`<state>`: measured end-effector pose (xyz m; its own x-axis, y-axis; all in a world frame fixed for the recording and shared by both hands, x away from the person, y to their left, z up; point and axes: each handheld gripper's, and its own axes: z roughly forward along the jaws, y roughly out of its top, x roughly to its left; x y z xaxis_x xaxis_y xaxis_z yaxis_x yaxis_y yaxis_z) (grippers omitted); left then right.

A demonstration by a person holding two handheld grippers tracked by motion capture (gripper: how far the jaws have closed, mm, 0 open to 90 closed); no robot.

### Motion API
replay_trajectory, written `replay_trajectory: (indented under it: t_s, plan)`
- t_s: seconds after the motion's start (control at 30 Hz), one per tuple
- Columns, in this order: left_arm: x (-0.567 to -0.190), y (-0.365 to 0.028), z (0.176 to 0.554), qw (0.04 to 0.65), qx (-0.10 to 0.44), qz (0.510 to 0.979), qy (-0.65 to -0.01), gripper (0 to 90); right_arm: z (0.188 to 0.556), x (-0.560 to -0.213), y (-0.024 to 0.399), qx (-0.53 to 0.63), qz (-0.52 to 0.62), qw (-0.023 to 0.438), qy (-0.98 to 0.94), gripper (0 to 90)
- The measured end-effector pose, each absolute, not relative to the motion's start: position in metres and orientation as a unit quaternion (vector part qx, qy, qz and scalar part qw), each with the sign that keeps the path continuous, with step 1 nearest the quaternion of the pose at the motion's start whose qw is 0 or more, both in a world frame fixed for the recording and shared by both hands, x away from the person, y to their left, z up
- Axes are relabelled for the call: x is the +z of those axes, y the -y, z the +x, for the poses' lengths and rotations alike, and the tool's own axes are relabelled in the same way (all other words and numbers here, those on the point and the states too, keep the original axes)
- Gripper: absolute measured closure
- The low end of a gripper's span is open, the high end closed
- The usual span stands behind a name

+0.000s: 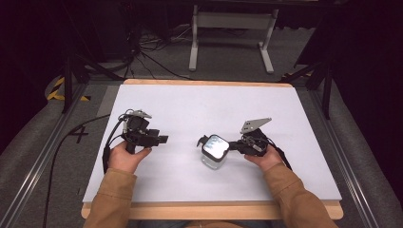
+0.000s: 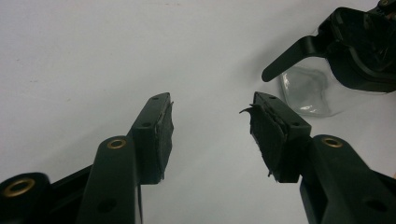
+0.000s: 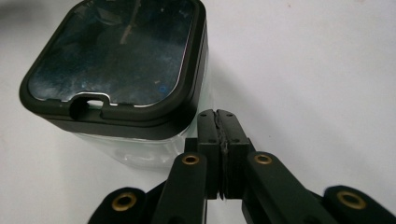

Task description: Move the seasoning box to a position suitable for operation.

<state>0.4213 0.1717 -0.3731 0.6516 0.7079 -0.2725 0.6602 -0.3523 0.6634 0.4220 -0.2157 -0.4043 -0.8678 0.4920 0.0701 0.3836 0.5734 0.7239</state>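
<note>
The jar (image 1: 215, 153) stands upright near the middle of the table (image 1: 190, 104), just in front of your right gripper (image 1: 231, 145). It is a clear, squarish container with a dark lid (image 3: 116, 51) that has a glossy window and a small notch at one edge. In the right gripper view your right jaws are clenched pad to pad on nothing, their tips right beside the jar's near corner, just under the lid's rim. Your left gripper (image 2: 210, 126) is released, jaws wide, nothing between them, aimed across the table with the jar (image 2: 308, 91) well off to one side.

Treat the jar as stiff and probably light, since it looks empty. Its smooth wall is likely slippery, and if it is glass, a knock could crack it. Closed jaws can only nudge it, and a push up high may tip it. To lift, open wide and span two flat opposite walls just below the lid, where the rim can stop it sliding down.
</note>
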Motion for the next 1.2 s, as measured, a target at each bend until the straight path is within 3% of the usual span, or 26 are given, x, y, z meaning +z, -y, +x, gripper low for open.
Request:
replay_trajectory:
  t_s: [1.03, 1.2]
  plan:
    - [-0.364, -0.14, 0.438, 0.395, -0.011, 0.844, -0.363, 53.4, 0.379, -0.413, 0.198, 0.348, 0.199, 0.043, -0.915, 89.8]
    - [-0.36, -0.136, 0.435, 0.406, -0.011, 0.843, -0.352, 59.9, 0.372, -0.416, 0.189, 0.337, 0.186, 0.038, -0.922, 89.8]
